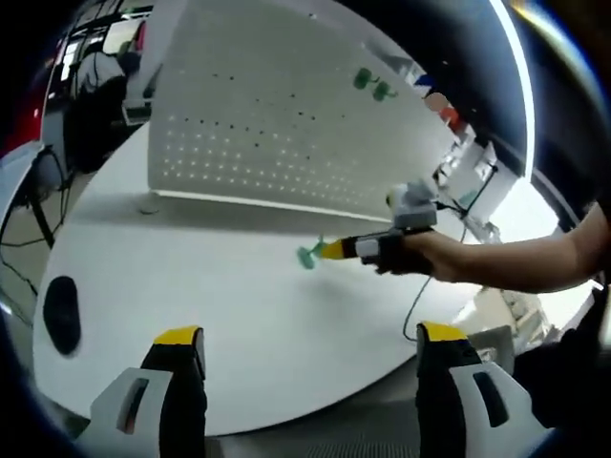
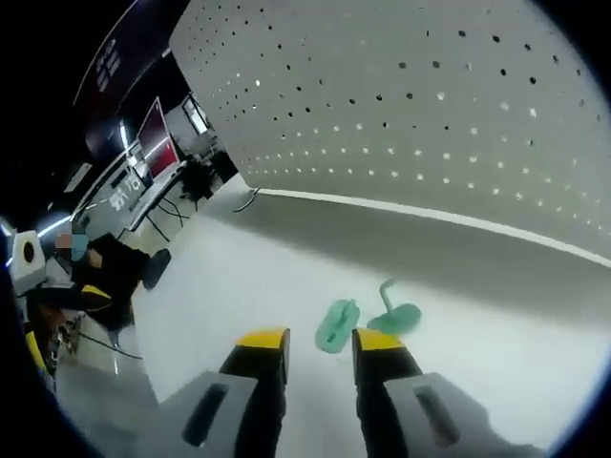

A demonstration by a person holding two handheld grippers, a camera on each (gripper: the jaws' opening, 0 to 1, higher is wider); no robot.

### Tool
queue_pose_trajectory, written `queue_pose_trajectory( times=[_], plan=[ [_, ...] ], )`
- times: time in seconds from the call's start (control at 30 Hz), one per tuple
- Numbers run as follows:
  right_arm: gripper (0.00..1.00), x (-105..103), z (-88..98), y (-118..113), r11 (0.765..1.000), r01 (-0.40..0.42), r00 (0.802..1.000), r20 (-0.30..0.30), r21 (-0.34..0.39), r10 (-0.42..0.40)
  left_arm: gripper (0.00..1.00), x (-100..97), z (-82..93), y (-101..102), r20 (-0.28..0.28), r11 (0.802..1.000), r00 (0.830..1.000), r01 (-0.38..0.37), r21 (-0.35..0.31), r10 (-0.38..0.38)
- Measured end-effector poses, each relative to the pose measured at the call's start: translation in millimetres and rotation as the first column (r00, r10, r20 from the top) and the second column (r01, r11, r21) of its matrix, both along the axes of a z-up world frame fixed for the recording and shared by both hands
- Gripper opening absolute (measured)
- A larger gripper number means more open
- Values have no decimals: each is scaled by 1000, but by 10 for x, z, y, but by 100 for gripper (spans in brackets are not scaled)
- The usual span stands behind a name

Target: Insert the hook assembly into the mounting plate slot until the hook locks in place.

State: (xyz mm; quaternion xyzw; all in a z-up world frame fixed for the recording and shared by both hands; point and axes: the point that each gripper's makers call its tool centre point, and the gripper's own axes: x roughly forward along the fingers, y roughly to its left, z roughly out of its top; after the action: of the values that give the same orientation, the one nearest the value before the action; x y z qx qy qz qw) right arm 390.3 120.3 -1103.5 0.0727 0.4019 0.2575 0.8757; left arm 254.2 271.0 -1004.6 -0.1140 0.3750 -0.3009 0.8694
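Right hand-held gripper, forearm extended from frame right, clamped green hook assembly at center, above white worktop before perforated mounting plate. Left hand-held gripper released, low, holding nothing.

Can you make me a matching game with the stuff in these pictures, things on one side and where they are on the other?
Things:
1. green hook
2. pegboard
3. black patch
4. two green hooks

Places or states:
A. standing upright at the back of the white table
B. lying flat on the table near its left edge in the left gripper view
C. already hanging high up on the board
D. pinched at the tips of the right gripper

Pairs: 1-D, 2-A, 3-B, 4-C
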Motion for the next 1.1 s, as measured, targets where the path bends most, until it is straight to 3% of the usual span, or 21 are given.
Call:
queue_pose_trajectory(
  times=[0.5, 0.8, 1.1],
  plan=[
    [15, 209, -150, 19, 995, 99, 991, -93, 28, -96, 93, 26, -85, 1, -21, 1000, 1000, -3, 4, 4],
    [1, 232, -186, 13, 995, 96, 989, -115, 3, -95, 93, 57, -64, -1, -14, 1000, 1000, -2, 7, 2],
    [0, 222, -111, -27, 991, 132, 985, -110, 22, -129, 92, 37, -42, -25, -8, 1000, 1000, 3, 9, -3]
  ],
)
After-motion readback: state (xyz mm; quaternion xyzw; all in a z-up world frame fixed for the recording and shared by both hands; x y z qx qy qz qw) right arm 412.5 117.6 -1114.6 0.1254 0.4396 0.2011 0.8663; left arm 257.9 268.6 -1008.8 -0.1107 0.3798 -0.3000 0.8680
